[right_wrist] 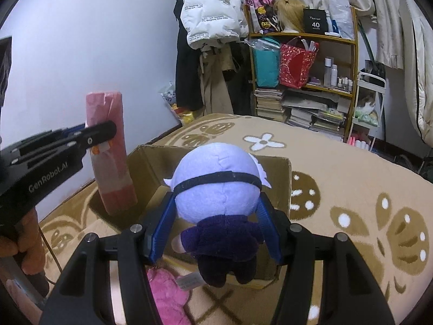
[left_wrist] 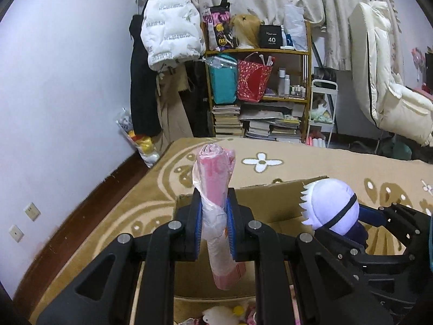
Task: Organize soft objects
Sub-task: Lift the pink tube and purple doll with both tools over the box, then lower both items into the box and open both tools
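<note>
My left gripper [left_wrist: 214, 205] is shut on a pink roll wrapped in clear plastic [left_wrist: 213, 168], held upright over the open cardboard box [left_wrist: 270, 197]. From the right wrist view the same roll [right_wrist: 108, 162] hangs at the box's left end, with the left gripper [right_wrist: 102, 132] clamped across it. My right gripper [right_wrist: 216, 203] is shut on a plush doll [right_wrist: 216, 178] with a pale lavender head, a black band and a dark purple body. Its blue pads press both sides of the doll above the box [right_wrist: 276, 178]. The left wrist view shows that doll [left_wrist: 330, 203] at the right.
The box stands on a beige patterned rug [right_wrist: 338, 168]. A white plush toy [left_wrist: 216, 315] and a pink fluffy item [right_wrist: 167, 292] lie below the grippers. Behind are a wooden shelf [left_wrist: 257, 51] with books and bags, a white puffer jacket [left_wrist: 167, 27] and a white cart [left_wrist: 324, 100]. A hand [right_wrist: 29, 243] holds the left gripper's handle.
</note>
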The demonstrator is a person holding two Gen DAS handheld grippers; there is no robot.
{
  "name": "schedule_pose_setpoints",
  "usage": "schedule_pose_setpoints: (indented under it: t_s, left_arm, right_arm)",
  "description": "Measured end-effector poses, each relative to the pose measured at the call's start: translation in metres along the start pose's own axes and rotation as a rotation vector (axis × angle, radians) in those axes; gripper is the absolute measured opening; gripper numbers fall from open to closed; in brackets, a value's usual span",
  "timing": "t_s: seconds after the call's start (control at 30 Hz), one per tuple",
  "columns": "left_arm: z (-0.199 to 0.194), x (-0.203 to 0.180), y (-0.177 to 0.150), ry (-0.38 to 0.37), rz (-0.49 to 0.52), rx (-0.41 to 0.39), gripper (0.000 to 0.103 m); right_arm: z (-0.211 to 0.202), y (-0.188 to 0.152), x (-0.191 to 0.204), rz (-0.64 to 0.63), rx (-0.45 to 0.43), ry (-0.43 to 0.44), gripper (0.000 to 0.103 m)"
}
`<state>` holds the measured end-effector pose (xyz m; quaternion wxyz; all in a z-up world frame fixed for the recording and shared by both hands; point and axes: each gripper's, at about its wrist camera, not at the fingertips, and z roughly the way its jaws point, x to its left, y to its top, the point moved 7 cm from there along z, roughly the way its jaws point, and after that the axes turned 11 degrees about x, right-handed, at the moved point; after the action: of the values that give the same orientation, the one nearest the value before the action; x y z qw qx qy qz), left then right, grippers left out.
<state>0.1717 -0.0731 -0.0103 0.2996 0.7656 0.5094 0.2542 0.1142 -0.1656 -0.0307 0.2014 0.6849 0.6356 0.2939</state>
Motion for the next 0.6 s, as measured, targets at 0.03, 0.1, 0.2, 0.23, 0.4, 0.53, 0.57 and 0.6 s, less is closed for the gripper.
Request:
schedule_pose_setpoints:
  t_s: [0.03, 0.1, 0.2, 0.23, 0.4, 0.53, 0.57, 0.6]
  left_arm:
    - [0.003, 0.0, -0.001, -0.004, -0.002, 0.009, 0.015]
    - [0.008, 0.0, -0.003, -0.001, -0.001, 0.019, 0.015]
    - [0.017, 0.0, -0.006, 0.013, 0.005, 0.043, 0.015]
    - [0.019, -0.001, -0.008, 0.014, 0.005, 0.052, 0.016]
    - [0.026, 0.001, -0.011, 0.024, 0.003, 0.082, 0.02]
    - [0.022, 0.002, -0.011, 0.051, 0.015, 0.09, 0.021]
    - [0.019, 0.002, -0.01, 0.057, 0.021, 0.087, 0.024]
    - [0.017, 0.002, -0.01, 0.061, 0.023, 0.086, 0.028]
  right_arm:
    - [0.002, 0.001, -0.001, 0.0, 0.005, 0.004, 0.063]
    - [0.005, 0.003, -0.004, 0.009, 0.009, 0.006, 0.064]
    - [0.011, 0.003, -0.009, 0.021, 0.021, 0.002, 0.065]
    - [0.013, 0.003, -0.011, 0.023, 0.029, 0.003, 0.067]
    - [0.017, 0.0, -0.016, 0.032, 0.031, 0.001, 0.068]
    - [0.018, 0.0, -0.016, 0.031, 0.032, -0.004, 0.08]
    - [0.017, 0.0, -0.016, 0.031, 0.03, -0.008, 0.086]
    - [0.016, 0.0, -0.016, 0.032, 0.027, -0.013, 0.088]
